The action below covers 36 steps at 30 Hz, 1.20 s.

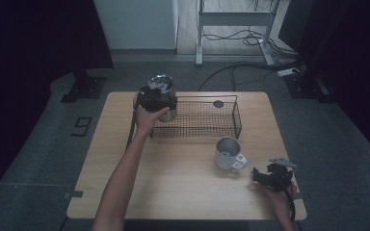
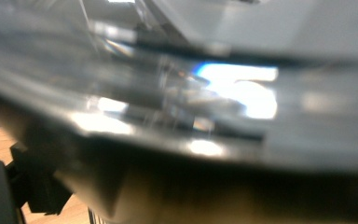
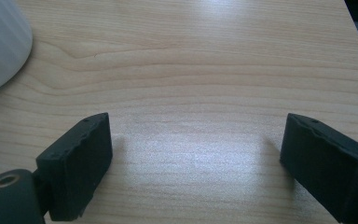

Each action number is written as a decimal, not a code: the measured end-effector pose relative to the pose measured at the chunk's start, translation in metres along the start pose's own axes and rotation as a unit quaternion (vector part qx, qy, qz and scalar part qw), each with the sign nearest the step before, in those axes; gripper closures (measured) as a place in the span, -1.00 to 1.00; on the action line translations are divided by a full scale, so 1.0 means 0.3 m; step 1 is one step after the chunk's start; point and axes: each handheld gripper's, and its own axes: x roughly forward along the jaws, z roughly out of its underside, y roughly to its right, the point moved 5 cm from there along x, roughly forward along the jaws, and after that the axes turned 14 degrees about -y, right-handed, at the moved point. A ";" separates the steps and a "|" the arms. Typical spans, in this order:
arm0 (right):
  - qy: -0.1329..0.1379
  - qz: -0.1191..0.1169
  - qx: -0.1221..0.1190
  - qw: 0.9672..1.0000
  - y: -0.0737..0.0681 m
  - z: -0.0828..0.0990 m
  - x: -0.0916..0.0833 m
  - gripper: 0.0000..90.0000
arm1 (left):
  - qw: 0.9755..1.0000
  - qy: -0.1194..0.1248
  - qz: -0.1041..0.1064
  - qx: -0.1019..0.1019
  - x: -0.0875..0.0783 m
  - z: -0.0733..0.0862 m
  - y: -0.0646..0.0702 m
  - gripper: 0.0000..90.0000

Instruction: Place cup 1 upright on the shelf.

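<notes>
Wooden table (image 1: 183,187) has bare room ahead of my right gripper (image 3: 196,154), jaws spread, empty. My left gripper (image 1: 155,96) clamps a shiny cup (image 1: 166,94) at the wire basket (image 1: 212,126) edge; a white mug (image 1: 227,153) stands empty.

A pale wooden worktop (image 1: 183,187) with rounded corners, grain running side to side. Landmark: the black wire-mesh basket (image 1: 200,126), sitting on the far half of the board. Just nearer than its right end stands a white metal mug (image 1: 227,153), handle turned to the near right. At the near right corner, well apart from the basket, the right gripper (image 1: 262,175) rests on the wood.
</notes>
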 end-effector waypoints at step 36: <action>0.000 0.000 0.000 1.000 0.000 0.000 0.000 -0.81 | 0.999 -0.044 -0.002 -0.014 0.178 0.066 0.016 -0.91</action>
